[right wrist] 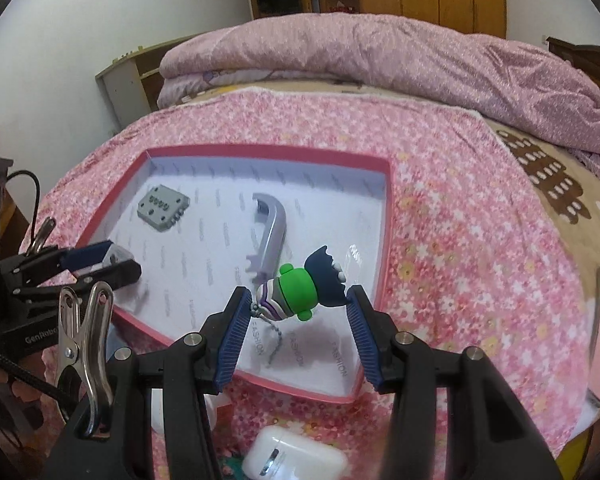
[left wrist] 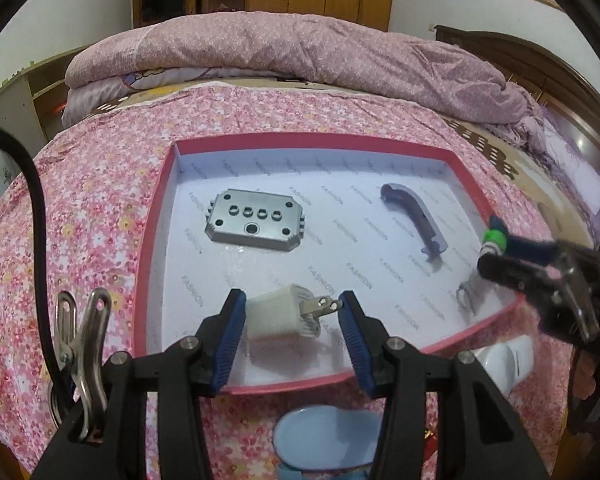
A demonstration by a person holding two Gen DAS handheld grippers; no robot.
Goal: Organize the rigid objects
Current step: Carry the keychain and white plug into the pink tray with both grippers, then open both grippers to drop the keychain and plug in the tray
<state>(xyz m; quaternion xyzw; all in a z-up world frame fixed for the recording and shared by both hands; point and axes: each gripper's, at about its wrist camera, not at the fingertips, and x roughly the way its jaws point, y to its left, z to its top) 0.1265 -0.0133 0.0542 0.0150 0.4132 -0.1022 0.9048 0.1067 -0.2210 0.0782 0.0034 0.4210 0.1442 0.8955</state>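
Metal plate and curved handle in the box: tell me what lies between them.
Nothing. In the left wrist view, only bare white printed lining of the box separates the metal plate from the curved handle. The right wrist view shows the same.

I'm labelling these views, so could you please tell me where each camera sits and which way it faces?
Left wrist: behind the left tongs, facing the bed and red box; white plug between its fingers.
Right wrist: behind the right tongs, facing likewise; green figure between its fingers.
Shared: box, metal plate, grey handle, each other's tongs.
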